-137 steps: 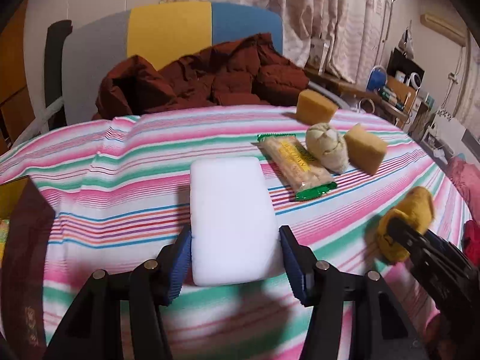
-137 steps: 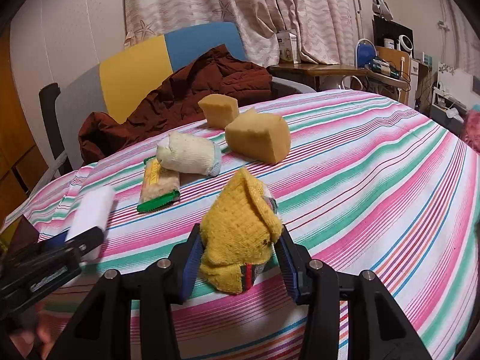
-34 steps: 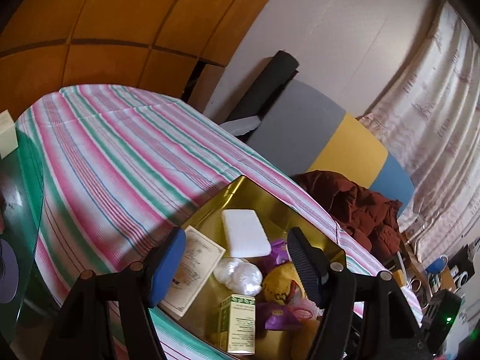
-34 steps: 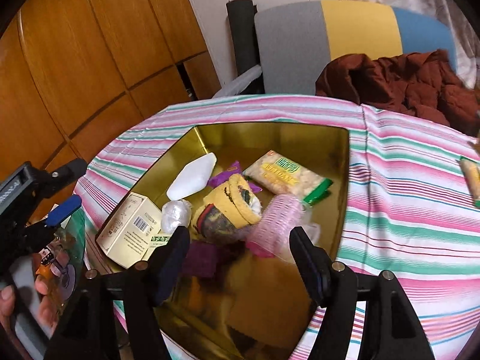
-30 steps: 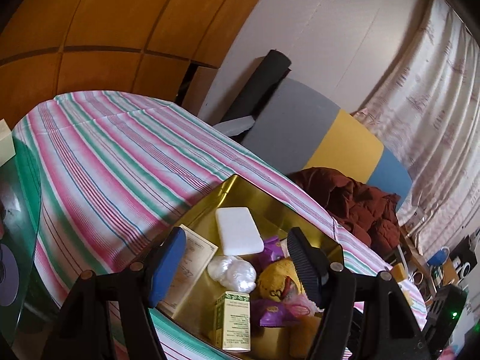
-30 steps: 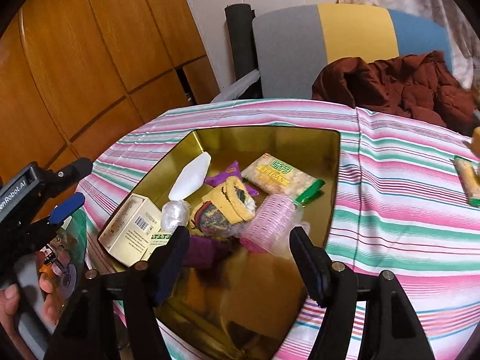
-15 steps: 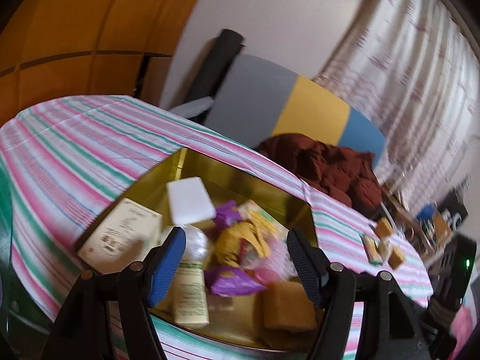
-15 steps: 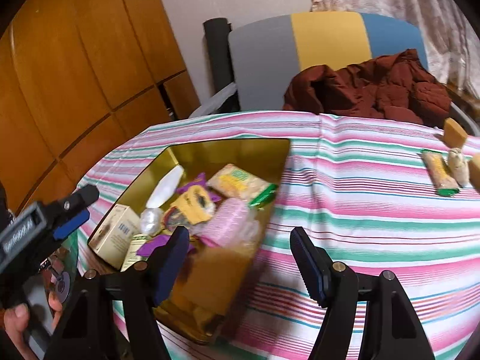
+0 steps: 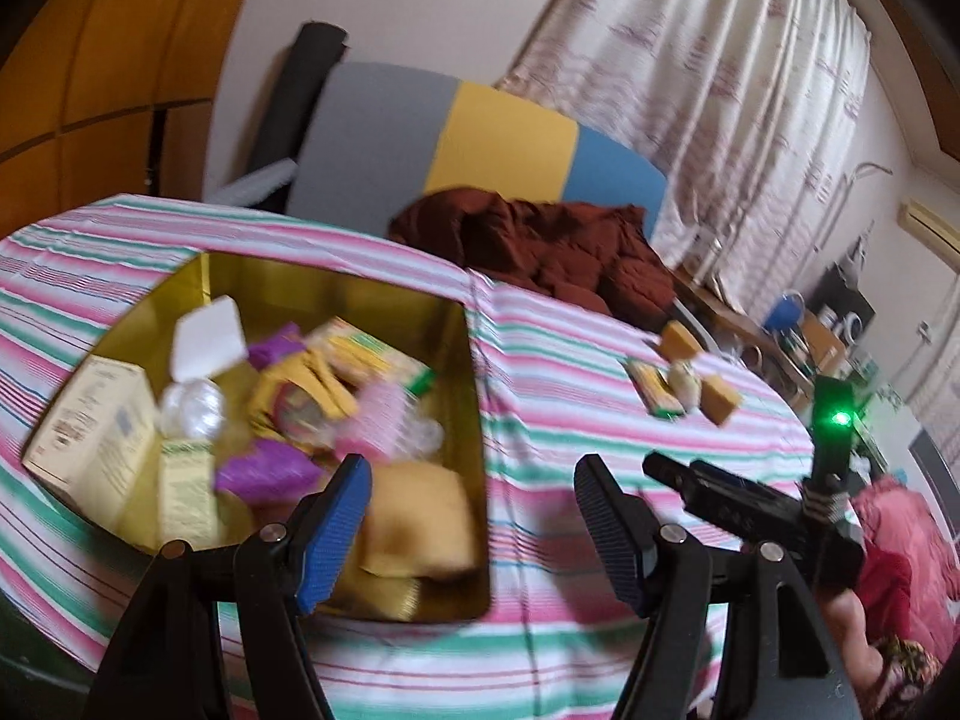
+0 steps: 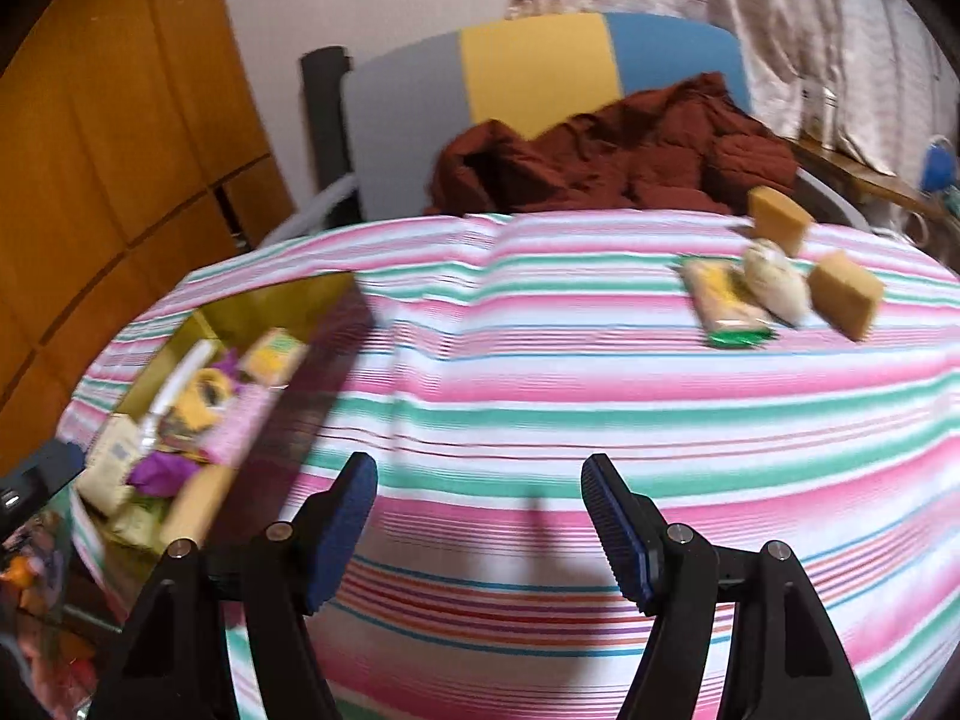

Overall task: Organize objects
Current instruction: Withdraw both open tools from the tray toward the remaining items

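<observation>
A brown jacket [image 10: 612,150] lies heaped against the grey, yellow and blue chair [image 10: 540,54].

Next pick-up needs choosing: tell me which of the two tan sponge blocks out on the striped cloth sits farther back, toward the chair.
The sponge block at the cloth's far edge, just in front of the brown jacket. The other block lies nearer, right of the pale bundle.

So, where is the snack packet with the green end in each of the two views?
Left wrist: snack packet lies right of centre on the striped cloth, beside the pale bundle.
Right wrist: upper right, left of that bundle.
Shared landmark: brown jacket behind the table.
</observation>
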Demonstrator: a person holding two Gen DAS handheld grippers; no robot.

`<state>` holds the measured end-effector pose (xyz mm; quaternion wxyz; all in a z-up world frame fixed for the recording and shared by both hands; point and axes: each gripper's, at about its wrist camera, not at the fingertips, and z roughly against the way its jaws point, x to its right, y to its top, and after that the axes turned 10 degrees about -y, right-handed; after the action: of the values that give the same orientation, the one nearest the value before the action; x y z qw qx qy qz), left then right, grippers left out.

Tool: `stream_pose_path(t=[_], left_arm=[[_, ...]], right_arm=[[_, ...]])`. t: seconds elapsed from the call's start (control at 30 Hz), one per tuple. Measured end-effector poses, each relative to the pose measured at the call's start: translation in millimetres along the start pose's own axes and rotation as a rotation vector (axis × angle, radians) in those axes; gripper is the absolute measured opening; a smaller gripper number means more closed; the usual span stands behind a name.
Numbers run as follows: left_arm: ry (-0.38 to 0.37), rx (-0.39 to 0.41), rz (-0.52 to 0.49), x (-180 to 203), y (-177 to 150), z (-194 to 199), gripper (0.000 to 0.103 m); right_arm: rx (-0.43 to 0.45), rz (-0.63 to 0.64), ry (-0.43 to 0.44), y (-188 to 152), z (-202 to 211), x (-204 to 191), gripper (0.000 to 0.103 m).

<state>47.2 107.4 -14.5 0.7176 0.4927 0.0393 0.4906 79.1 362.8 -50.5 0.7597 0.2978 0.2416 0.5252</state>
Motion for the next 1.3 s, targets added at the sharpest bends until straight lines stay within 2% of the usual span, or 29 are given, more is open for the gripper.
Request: stream_pose_path(t=[0.3,0.47,0.6,0.77,0.93,1.03,1.1,1.13,1.23,1.3], left_arm=[[-0.042,-0.100,-0.087,45,-18,-27,0.071],[-0.053,-0.154,-0.094,56,-22,-45,0.071],[-0.051,-0.183,-0.100,62,-27,-57,0.071],[-0.030,-0.204,-0.111,65,-30,-61,0.071],[-0.012,-0.209,-0.099,62,-28,-62,0.071],[-0.011,-0.209,-0.092,60,-26,-64,0.071],[-0.018,-0.205,-0.086,59,-24,-66,0.071],[-0.020,-0.202,-0.081,58,-24,-67,0.071],[-0.037,-0.200,-0.062,58,-22,-71,0.071],[-0.043,-0.201,-0.056,59,-21,-74,0.071]], right_arm=[[-0.020,-0.068,-0.168,2,-29,94,0.073],[-0.021,-0.146,-0.197,19,-40,137,0.073],[0.013,-0.170,-0.207,43,-48,156,0.084],[0.044,-0.187,-0.229,94,-69,165,0.084],[-0.011,-0.212,-0.261,124,-103,170,0.084],[-0.034,-0.196,-0.313,119,-112,176,0.082],[-0.037,-0.225,-0.305,106,-106,186,0.082],[-0.043,-0.248,-0.314,96,-99,194,0.082],[-0.044,-0.321,-0.432,61,-70,218,0.082],[-0.013,-0.381,-0.429,44,-54,229,0.082]])
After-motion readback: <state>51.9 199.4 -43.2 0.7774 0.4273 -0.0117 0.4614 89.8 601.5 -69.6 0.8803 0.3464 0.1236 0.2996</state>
